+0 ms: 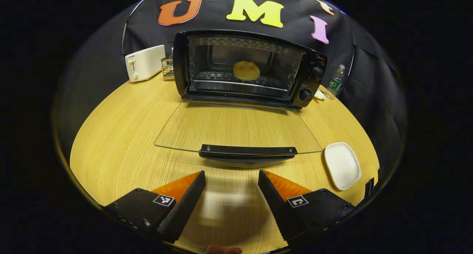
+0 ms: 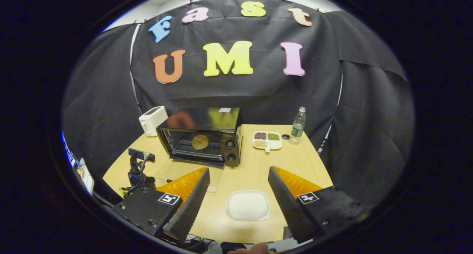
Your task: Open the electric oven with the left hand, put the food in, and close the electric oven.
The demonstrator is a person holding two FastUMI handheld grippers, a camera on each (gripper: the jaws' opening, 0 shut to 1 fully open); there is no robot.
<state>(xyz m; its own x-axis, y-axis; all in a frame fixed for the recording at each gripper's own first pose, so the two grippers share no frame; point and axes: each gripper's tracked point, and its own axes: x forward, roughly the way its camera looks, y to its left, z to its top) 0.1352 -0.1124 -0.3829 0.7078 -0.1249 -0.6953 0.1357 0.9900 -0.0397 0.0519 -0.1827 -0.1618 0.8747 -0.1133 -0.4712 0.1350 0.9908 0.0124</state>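
bun (image 1: 246, 70) is already in the toaster oven (image 1: 248, 67), left tool (image 1: 231, 189) wide and empty by the door handle (image 1: 247, 151), could slip off lifting that glass door

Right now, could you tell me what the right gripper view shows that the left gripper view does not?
Right gripper view adds: the oven's top, a sectioned dish with its fillings, and a cap by the bottle.

Left gripper view adds: the door handle up close and a wire rack beside the toaster.

Shared: the oven with the bun inside, its glass door lowered over the table, the toaster, bottle and white plate.
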